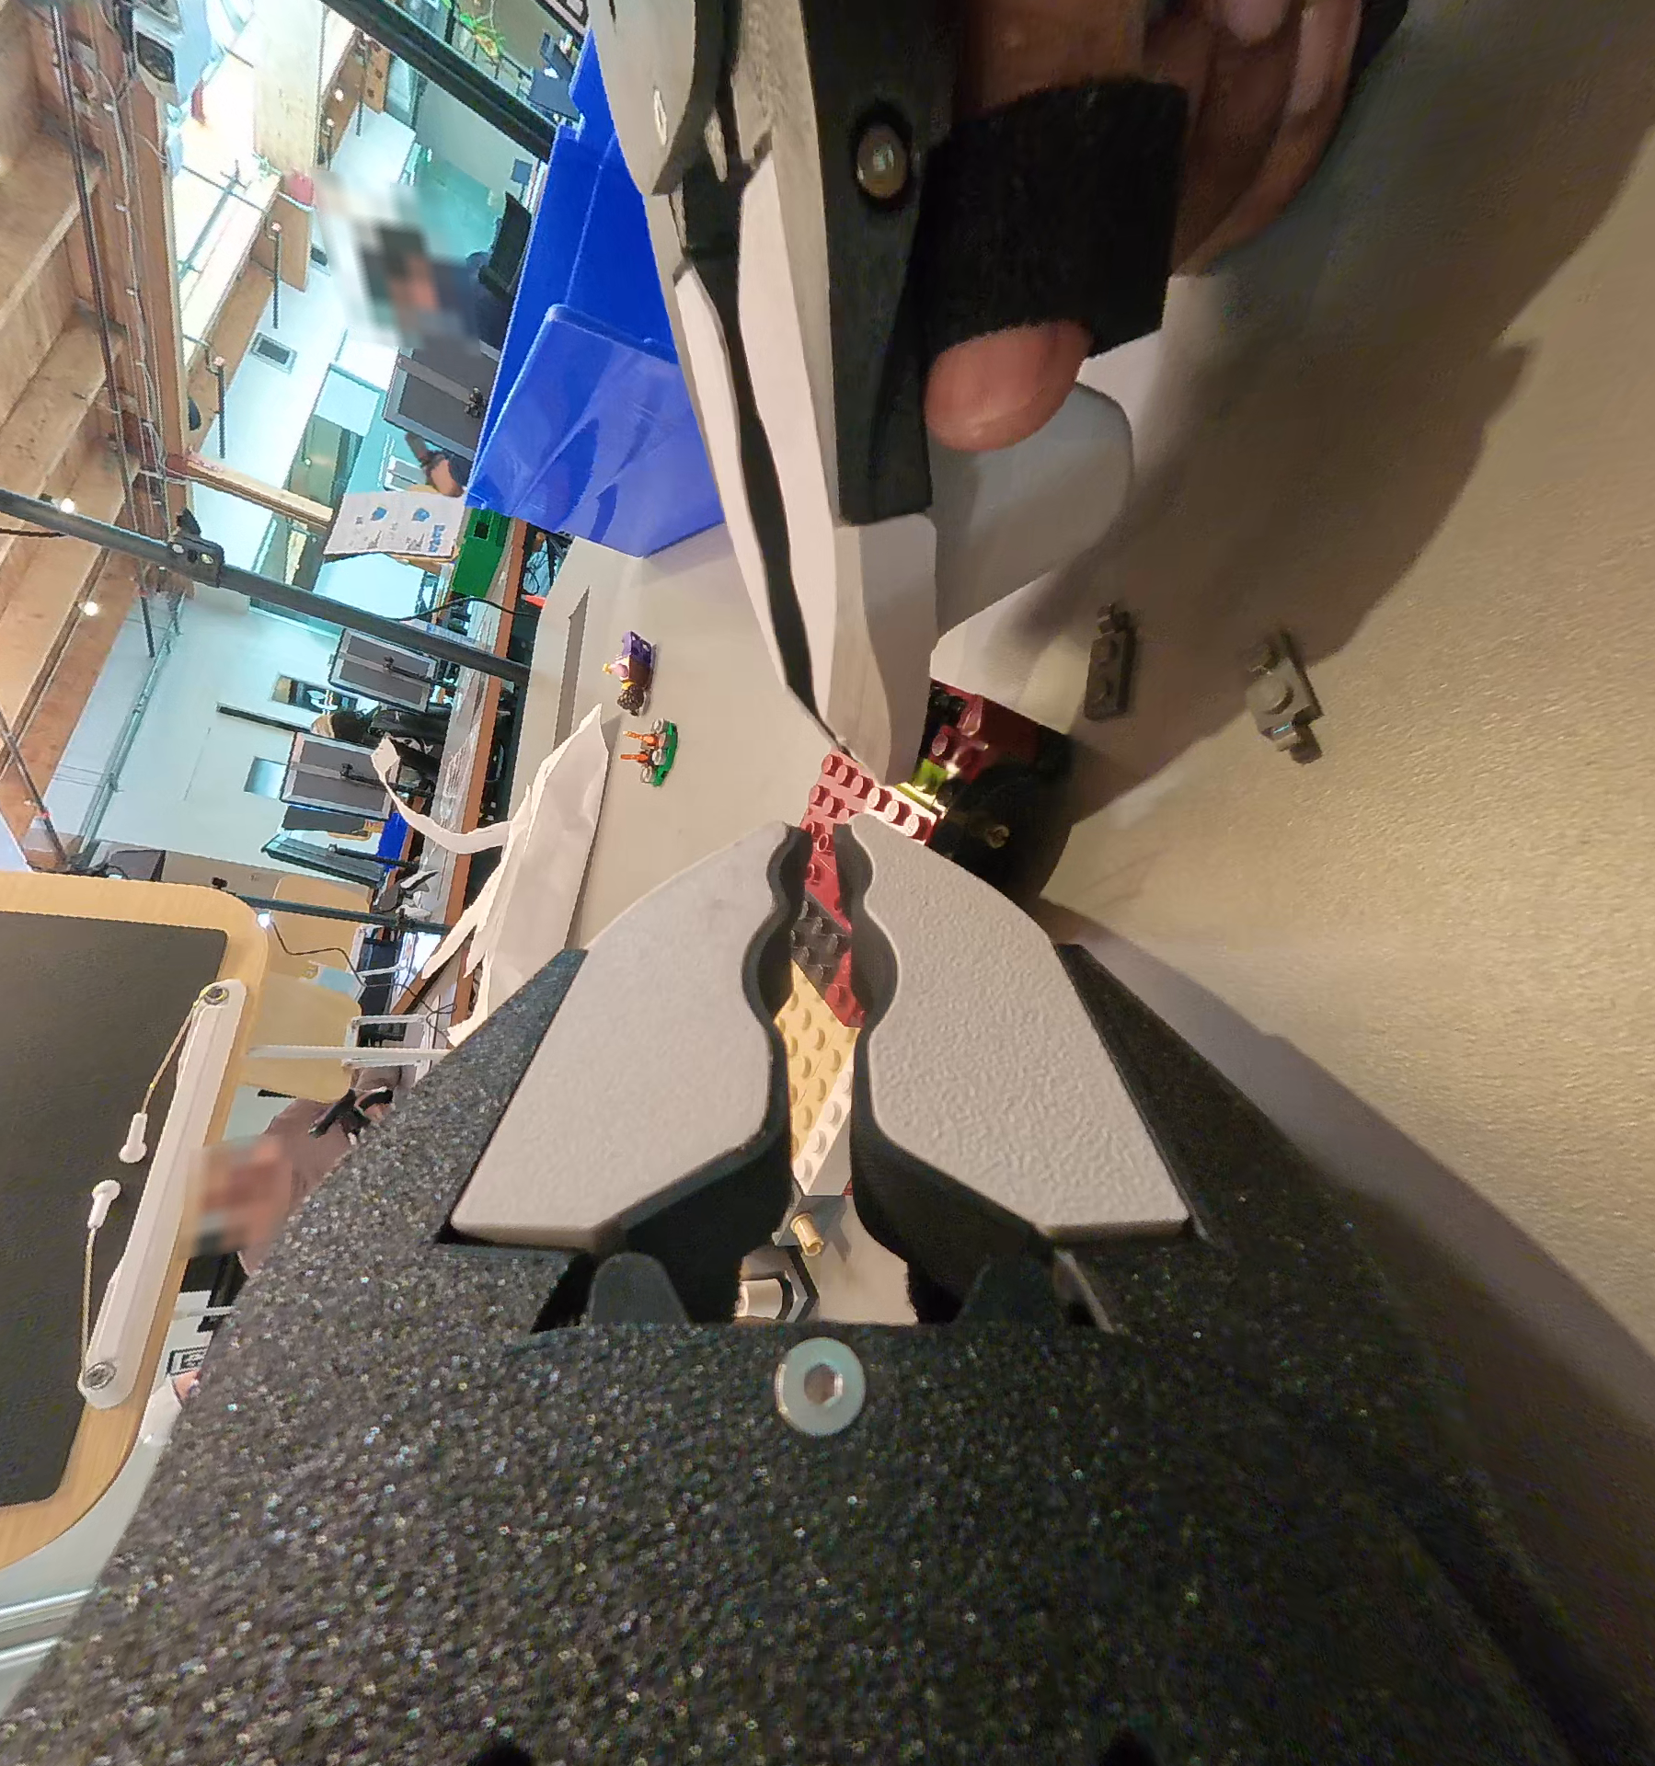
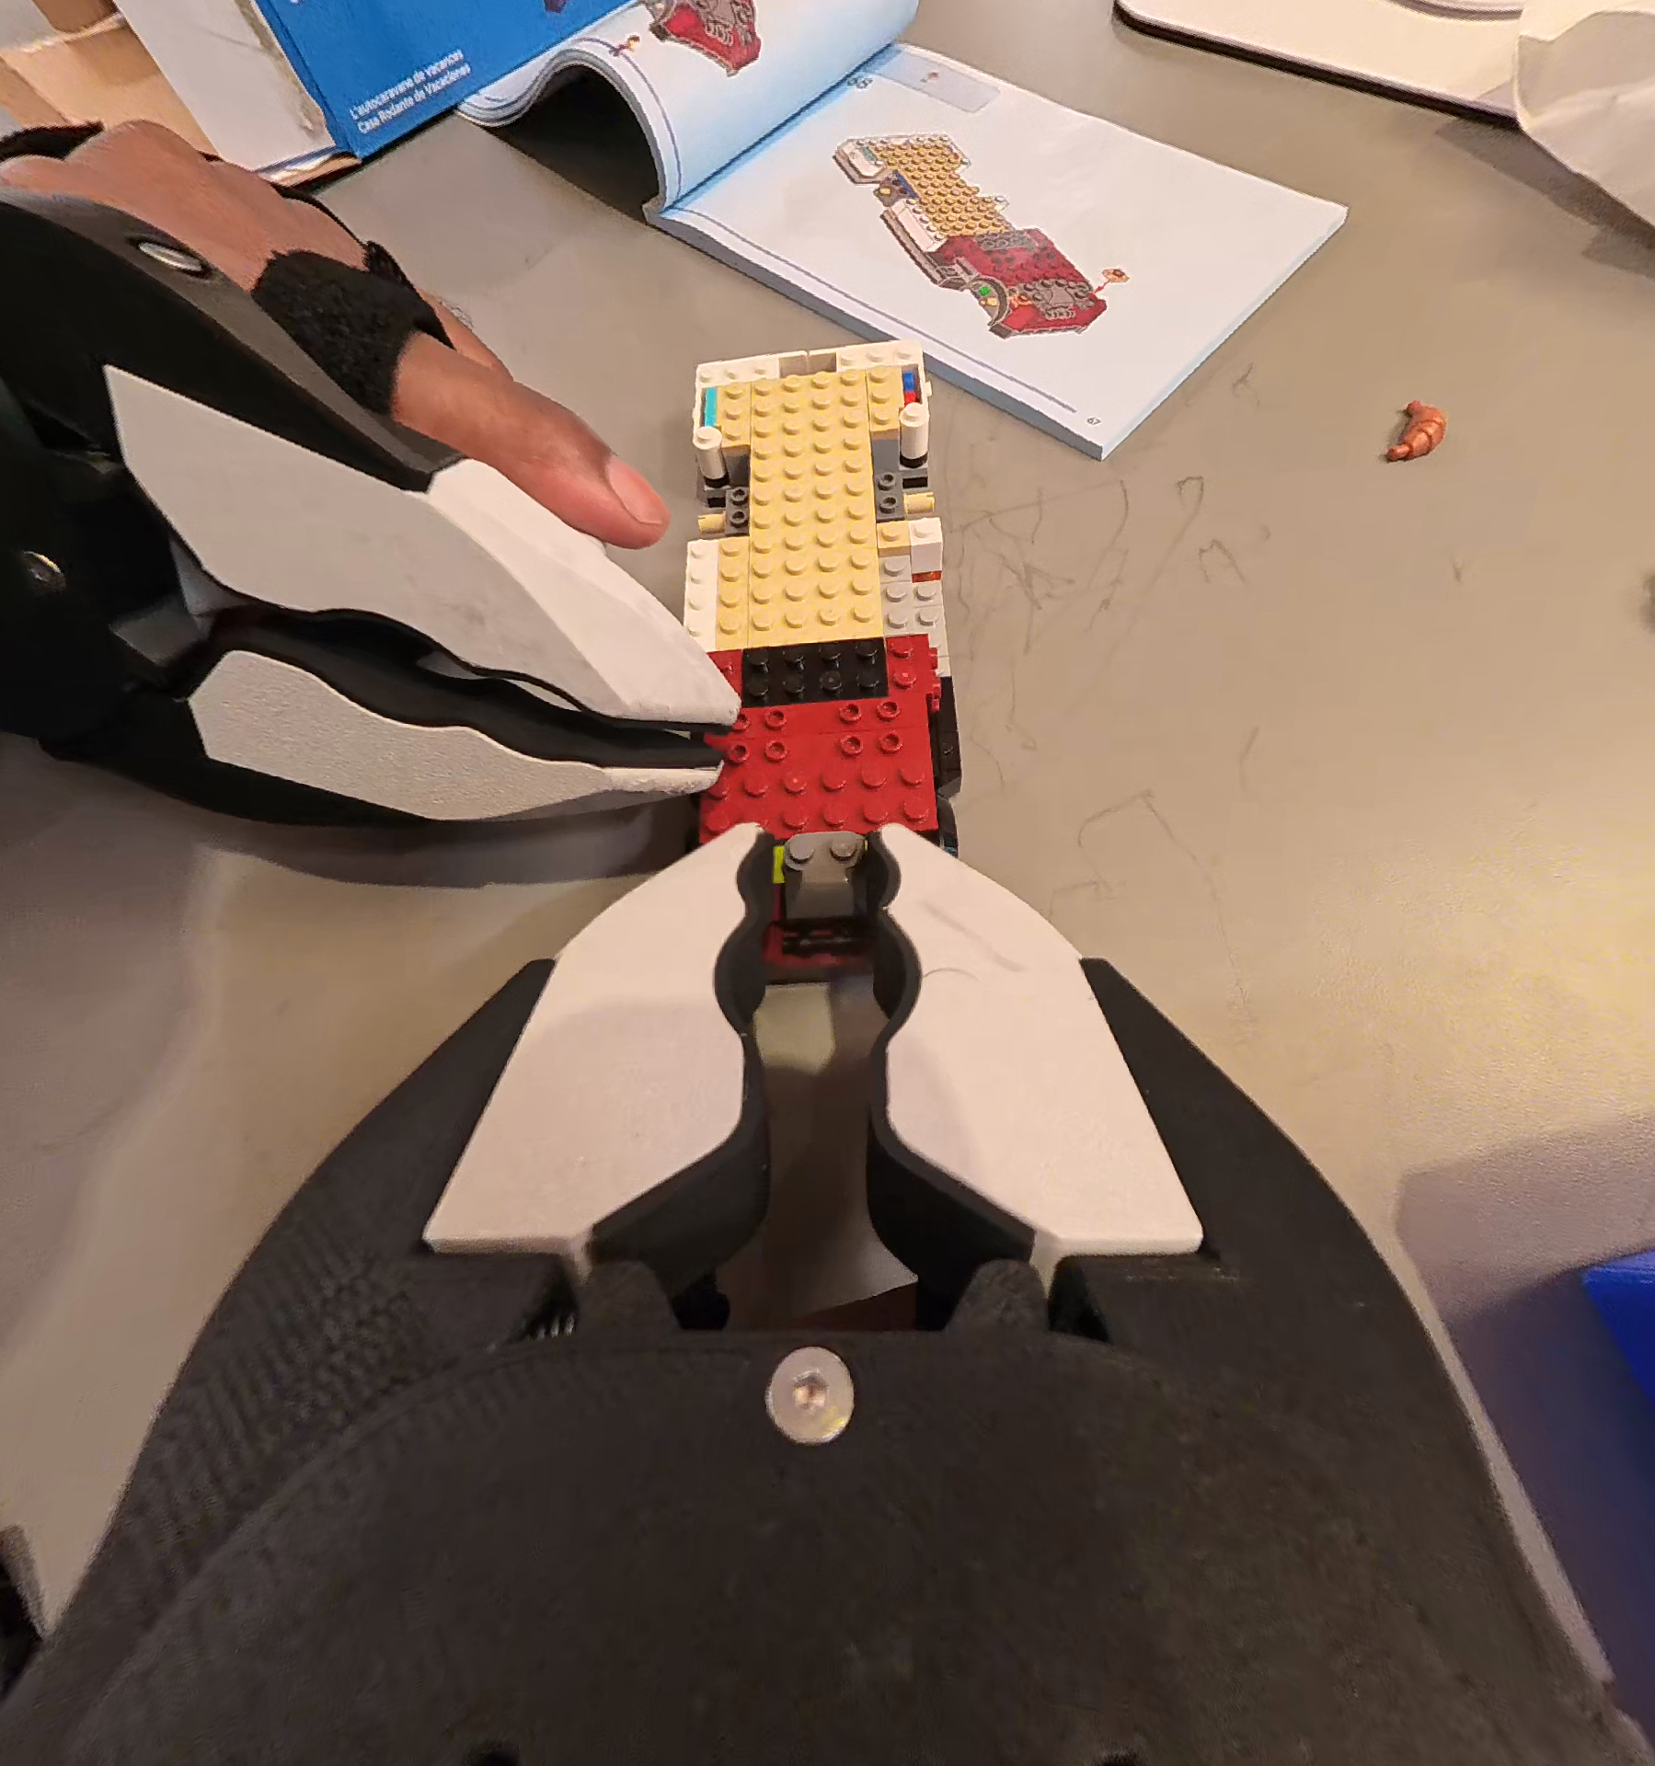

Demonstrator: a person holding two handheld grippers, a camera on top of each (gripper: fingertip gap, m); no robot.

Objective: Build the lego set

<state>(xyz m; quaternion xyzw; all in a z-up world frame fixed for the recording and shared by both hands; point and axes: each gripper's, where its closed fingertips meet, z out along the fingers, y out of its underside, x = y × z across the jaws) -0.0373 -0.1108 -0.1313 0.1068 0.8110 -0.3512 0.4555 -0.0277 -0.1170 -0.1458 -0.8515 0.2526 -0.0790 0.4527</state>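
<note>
Right gripper (image 2: 821,846), its fingers narrowly parted, pinches a small grey piece (image 2: 825,865) against the near end of the brick model (image 2: 814,535), which lies on the table (image 2: 1282,860) just beyond the fingertips, while the left gripper (image 2: 713,745), nearly closed, clamps the model's red side edge.

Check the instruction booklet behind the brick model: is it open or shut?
Open. The instruction booklet lies spread flat on the table, one page showing a build drawing, earlier pages curled back at its left.

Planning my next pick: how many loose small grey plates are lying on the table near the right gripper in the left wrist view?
2: a darker grey plate nearer the right gripper, a lighter one beyond it. Others may be hidden behind the gripper.
</note>
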